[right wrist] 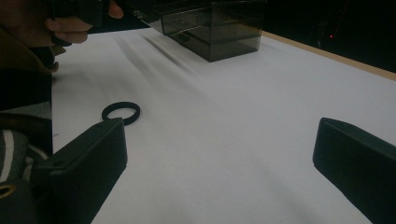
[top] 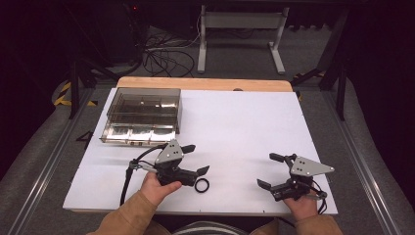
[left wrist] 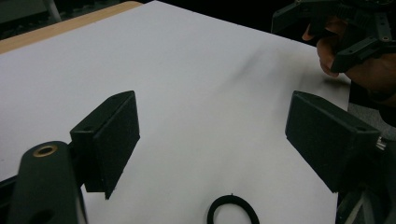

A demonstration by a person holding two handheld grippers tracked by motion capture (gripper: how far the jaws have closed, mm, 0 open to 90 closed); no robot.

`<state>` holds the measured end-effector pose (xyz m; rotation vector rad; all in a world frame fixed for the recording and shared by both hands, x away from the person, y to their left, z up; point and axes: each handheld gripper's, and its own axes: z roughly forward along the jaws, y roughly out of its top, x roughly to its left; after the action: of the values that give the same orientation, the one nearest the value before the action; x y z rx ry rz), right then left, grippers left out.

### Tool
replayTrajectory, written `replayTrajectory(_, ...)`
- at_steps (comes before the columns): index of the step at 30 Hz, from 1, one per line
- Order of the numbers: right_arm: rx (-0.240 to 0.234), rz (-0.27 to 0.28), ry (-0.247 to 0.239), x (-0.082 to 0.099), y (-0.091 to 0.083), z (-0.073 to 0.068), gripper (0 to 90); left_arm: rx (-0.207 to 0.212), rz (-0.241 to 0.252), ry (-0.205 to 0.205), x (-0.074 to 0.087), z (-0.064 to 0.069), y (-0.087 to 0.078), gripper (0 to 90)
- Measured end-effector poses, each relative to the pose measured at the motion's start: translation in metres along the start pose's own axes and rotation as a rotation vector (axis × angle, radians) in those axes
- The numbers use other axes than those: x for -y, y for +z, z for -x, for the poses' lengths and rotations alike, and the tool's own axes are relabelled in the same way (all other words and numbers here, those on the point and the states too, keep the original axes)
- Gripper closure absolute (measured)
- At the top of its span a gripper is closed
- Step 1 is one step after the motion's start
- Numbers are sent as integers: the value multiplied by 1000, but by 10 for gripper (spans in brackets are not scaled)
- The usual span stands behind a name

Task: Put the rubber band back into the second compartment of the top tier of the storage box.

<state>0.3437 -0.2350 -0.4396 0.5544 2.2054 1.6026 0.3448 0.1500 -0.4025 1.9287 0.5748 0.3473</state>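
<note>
Here, at the near left of the white table (top: 235, 127): left gripper (top: 197, 158), held just above the surface in the left hand (top: 155, 187), jaws spread wide with nothing between them, pointed toward the right. Just beside the nearer jaw, flat on the table: black ring (top: 201, 185), lying free and untouched, right of the left hand and close to the near edge. In the left gripper view, ring (left wrist: 232, 211) low in the frame, between the two jaws but nearer than their tips, not in contact with either. At the near right: right gripper (top: 266, 170), held in the right hand (top: 302, 205), jaws likewise wide apart and empty, pointed toward the left, well apart from the ring. In the right gripper view, ring (right wrist: 121, 112) lying beyond the left jaw, on bare white surface. At the far left of the table: smoky clear plastic box (top: 143, 113), with a drawer pulled out toward the near side, divided into compartments; contents too dim to make out. Box well apart from both grippers and from the ring. Tan sleeves at the near edge; wooden rim along the far edge of the table.
</note>
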Motion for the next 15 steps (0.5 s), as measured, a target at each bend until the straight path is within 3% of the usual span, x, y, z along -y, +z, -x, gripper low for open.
replayTrajectory(9,-2,-2,1,0,0,0,35,14,-24,-1,5,2,6,196)
replayTrajectory(15,-4,-1,0,0,0,0,36,14,-66,11,8,3,11,212)
